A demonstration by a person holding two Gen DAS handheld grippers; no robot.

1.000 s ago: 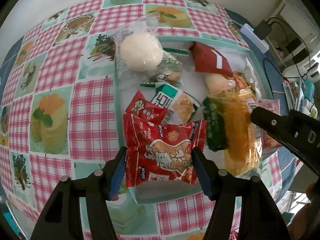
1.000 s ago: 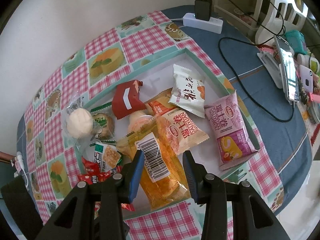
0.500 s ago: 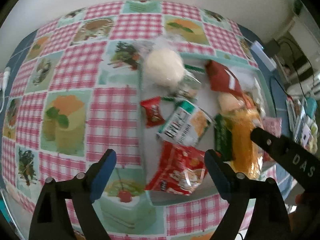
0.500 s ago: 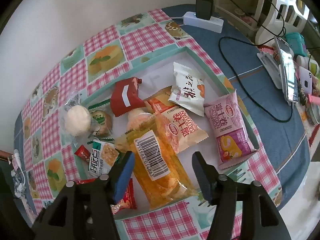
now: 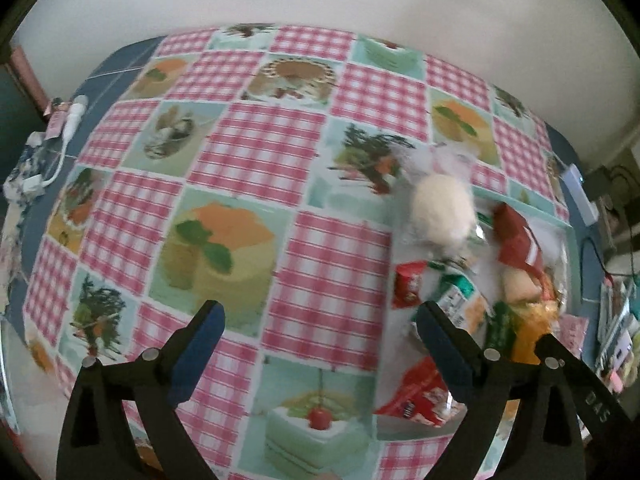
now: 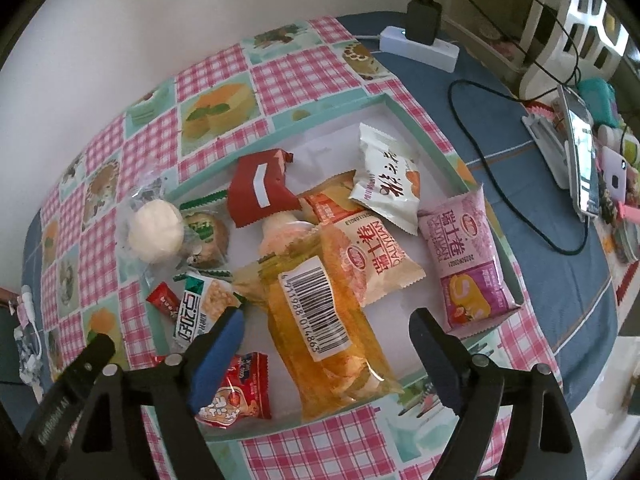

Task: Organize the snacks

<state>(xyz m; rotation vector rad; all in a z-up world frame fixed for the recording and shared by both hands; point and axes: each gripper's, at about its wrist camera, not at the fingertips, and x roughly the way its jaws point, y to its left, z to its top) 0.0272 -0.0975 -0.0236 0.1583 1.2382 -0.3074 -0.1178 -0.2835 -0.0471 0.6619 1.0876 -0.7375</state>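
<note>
Lying flat in the tray (image 6: 404,114), the orange pack (image 6: 320,320) runs lengthwise from mid-tray toward the near rim, barcode up, glossy crinkled film. Left of it: round white bun (image 6: 156,231) in clear wrap over the tray's left edge, small red pack (image 6: 234,388) at the near-left corner. Left gripper (image 5: 320,344) is off the tray's left side above bare checked cloth (image 5: 256,152), jaws just opened wide, empty. Right gripper (image 6: 326,338) straddles the orange pack, jaws just opened, pads clear of it. Right of the pack: pink pouch (image 6: 468,264) propped on the tray's right rim.
</note>
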